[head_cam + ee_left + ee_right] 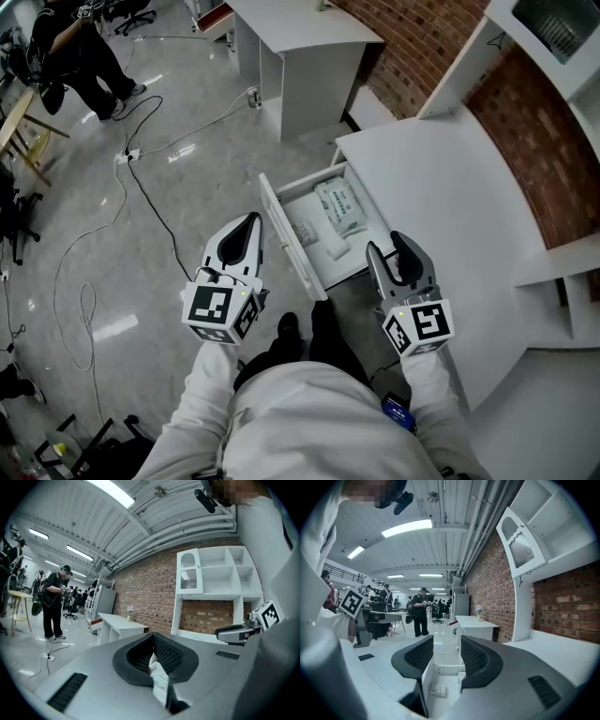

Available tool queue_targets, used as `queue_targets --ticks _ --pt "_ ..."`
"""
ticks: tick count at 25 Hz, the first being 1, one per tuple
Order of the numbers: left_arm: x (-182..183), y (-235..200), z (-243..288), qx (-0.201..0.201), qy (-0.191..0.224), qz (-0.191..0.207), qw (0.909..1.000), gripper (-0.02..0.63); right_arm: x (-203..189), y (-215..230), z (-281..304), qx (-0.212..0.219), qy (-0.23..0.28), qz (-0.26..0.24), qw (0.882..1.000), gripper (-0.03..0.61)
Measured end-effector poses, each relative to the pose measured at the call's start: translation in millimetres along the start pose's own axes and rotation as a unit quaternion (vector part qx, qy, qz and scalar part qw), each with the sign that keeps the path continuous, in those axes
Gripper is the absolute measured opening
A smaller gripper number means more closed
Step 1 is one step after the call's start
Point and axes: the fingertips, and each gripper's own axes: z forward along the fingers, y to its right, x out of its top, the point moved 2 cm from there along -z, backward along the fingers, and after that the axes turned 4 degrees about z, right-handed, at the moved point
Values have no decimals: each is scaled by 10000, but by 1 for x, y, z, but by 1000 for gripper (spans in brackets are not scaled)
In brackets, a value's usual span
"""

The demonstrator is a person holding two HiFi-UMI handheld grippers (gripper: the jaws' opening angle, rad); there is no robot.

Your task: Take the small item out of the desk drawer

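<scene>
The white desk drawer stands pulled out, with a large white printed packet and smaller white items lying inside. My left gripper hangs just left of the drawer front, jaws together. In the left gripper view a small white printed packet sits pinched between the left gripper's pads. My right gripper hovers at the drawer's near right corner by the desk edge, open and empty. Between the right gripper's jaws I see the drawer floor and a small white item.
The white desk top runs along the brick wall, with a white shelf unit above it. A second white desk stands further off. Cables trail over the floor and a person stands at the far left.
</scene>
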Motion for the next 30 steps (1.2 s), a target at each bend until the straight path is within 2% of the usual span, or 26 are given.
queue_targets --ticks 11,17,20,23,30 --pt "5 -13 23 551 21 2 9985 18 -15 28 41 578 -407 -266 9971 207" --pt "4 -18 35 899 -52 -41 9959 18 -33 35 65 1278 -929 -872 9836 207" --pt "1 -20 39 1090 -98 -80 9940 18 -46 34 75 1699 -1214 -1267 9697 207" --pt "-2 -22 42 1239 -151 -116 9921 18 -61 27 83 2173 -1515 -1650 9501 207" --pt "-6 -24 41 1591 -264 -143 9868 18 -98 7 98 3133 -1945 -2650 8910 207"
